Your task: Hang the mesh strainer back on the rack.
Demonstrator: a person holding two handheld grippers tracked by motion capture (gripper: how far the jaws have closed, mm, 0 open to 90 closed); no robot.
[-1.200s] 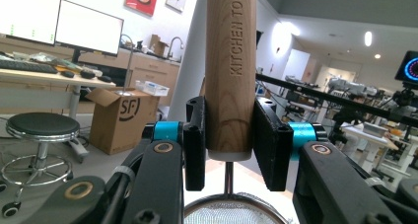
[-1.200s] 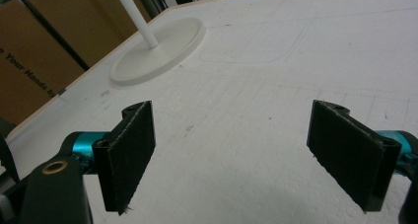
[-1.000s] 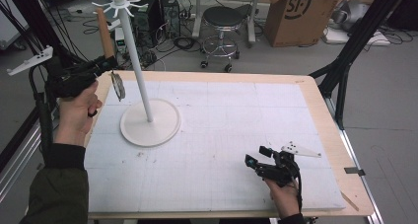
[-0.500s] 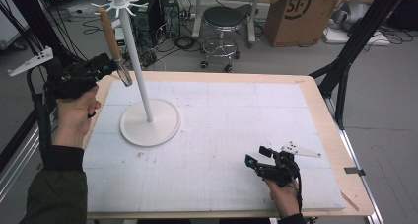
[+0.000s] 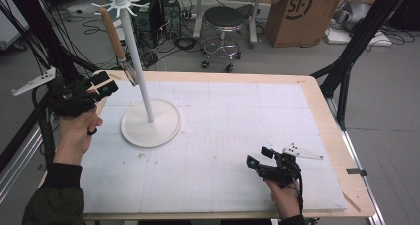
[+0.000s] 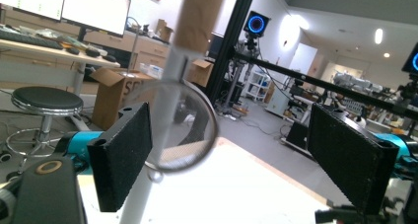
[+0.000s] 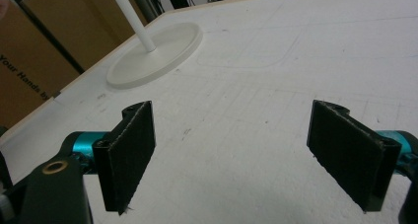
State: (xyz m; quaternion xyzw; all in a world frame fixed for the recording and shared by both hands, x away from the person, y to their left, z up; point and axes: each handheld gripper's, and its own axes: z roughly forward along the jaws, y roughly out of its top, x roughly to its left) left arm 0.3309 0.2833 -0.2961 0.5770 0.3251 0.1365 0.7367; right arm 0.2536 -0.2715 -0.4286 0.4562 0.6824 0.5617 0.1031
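The left gripper (image 5: 99, 84) hangs over the surface's far left corner with its jaws wide apart; they have just been opening, and nothing is pressed between the pads. In the left gripper view the strainer (image 6: 180, 130), a round wire-mesh sieve on a wooden handle, hangs between and a little beyond the two black pads, nearer the left one and clear of both. From the high view the strainer (image 5: 119, 44) dangles from a hook at the top of the white rack (image 5: 130, 36), its handle sloping down along the pole and its mesh ring just beside the pole, level with the left gripper's tips and just beyond them.

The rack's round base (image 5: 151, 123) sits on the white mat (image 5: 237, 136) in the left half of the surface (image 5: 322, 116), well inside the edges. The pole rises between the strainer and the rest of the surface.

The right gripper (image 5: 257, 163) rests low near the near right edge of the mat, jaws spread wide with only bare mat between the pads, as the right gripper view shows. It is well apart from the rack and the strainer.

Behind the far edge stand a black stool (image 5: 225, 22) and a cardboard box (image 5: 297, 14) on the floor.
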